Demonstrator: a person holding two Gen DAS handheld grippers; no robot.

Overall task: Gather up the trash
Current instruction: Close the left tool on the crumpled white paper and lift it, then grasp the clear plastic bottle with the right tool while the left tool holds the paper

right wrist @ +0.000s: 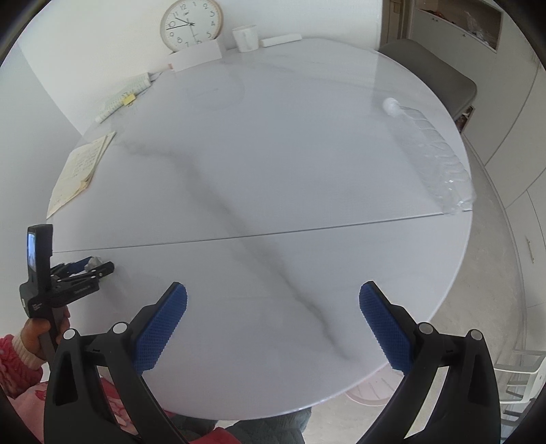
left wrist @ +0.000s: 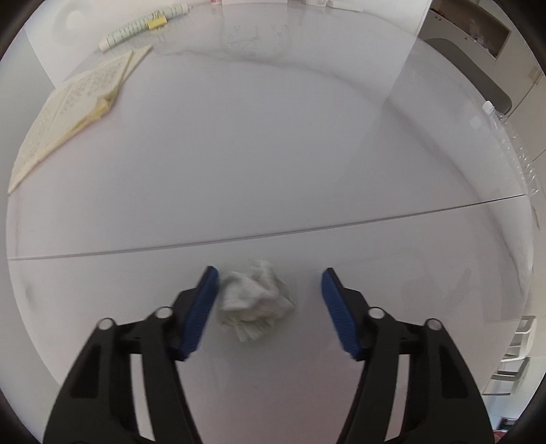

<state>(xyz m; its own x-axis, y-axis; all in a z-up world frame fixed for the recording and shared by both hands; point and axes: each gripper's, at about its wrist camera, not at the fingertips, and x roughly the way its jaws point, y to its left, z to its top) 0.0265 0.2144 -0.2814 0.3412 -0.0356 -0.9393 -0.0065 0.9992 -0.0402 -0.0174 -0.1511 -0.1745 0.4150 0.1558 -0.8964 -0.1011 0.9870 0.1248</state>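
white crumpled tissue [left wrist: 254,300] lies on the marble table [left wrist: 273,153], between the spread fingers of our left gripper [left wrist: 269,283], nearly touching the left pad. it looks light and soft; we'd pinch its bulky middle. our right gripper [right wrist: 273,300] hangs apart, holding nothing.

The middle of the round table [right wrist: 273,164] lies bare and wide for passing. On the far left an open notebook [left wrist: 65,112] blocks the rim; along the right edge lies a clear plastic bottle [right wrist: 433,150]; a clock [right wrist: 191,24] and mug [right wrist: 245,38] line the far side.
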